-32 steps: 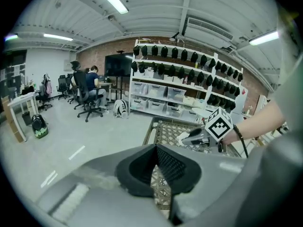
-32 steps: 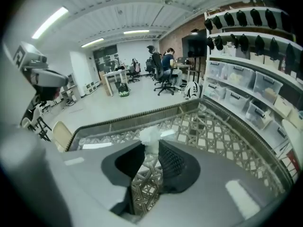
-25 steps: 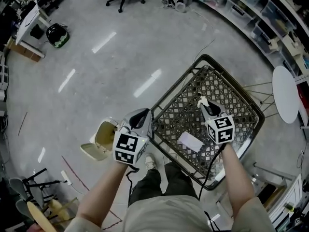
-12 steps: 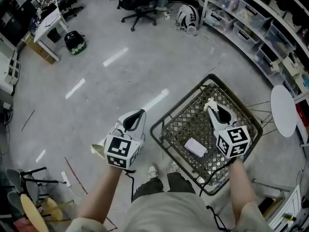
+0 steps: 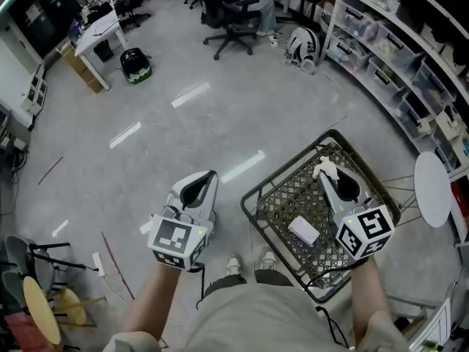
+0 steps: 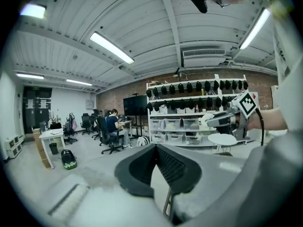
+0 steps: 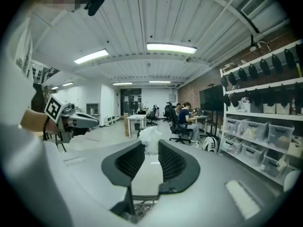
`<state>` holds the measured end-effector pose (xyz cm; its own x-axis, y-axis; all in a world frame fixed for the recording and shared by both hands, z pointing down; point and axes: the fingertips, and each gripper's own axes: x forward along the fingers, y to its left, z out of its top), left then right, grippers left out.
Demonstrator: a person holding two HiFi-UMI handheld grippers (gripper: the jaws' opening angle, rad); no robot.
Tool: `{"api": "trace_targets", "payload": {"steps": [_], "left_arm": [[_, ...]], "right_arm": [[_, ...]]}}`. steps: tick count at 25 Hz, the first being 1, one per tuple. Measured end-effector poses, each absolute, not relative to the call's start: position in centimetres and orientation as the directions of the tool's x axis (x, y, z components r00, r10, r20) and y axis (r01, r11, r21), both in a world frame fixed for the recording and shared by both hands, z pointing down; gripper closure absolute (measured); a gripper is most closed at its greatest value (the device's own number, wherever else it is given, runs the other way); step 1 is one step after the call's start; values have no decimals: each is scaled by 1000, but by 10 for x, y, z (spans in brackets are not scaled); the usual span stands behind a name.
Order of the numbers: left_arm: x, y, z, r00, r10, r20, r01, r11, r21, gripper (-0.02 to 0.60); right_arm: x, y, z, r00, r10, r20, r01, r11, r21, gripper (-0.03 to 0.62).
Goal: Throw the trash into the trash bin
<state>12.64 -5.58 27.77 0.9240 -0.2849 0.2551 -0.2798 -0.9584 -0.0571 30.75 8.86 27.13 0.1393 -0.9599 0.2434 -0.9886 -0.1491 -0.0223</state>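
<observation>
Trash [image 7: 150,137], crumpled white wad, pinched at the tips of right tongs [image 5: 327,176] and held over far side of wire basket [image 5: 282,200]. White packet [image 5: 303,230] lying flat inside basket, on the near side. Left tongs [image 5: 211,176] clenched tip to tip on nothing, just left of basket over bare floor [image 5: 146,160], basket rim between the two tongs. Round white desk [image 5: 432,189] just right of basket. Shelves [image 5: 388,64] of bins beyond that. Office chair [image 5: 233,28] with seated person well beyond basket.
</observation>
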Motion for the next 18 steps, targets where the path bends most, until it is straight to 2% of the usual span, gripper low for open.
{"api": "trace_targets", "payload": {"steps": [9,18], "left_arm": [[77,-84,277,873,-415,258,-409,-909,-79,580],[-18,-140,303,748,-587,308,-595,-800,-79,580]], "right_arm": [[275,41,271,19,-967,254,-1000,-21,-7,502],[185,-60,302,-208,-939,275,-978,202,-48,502]]}}
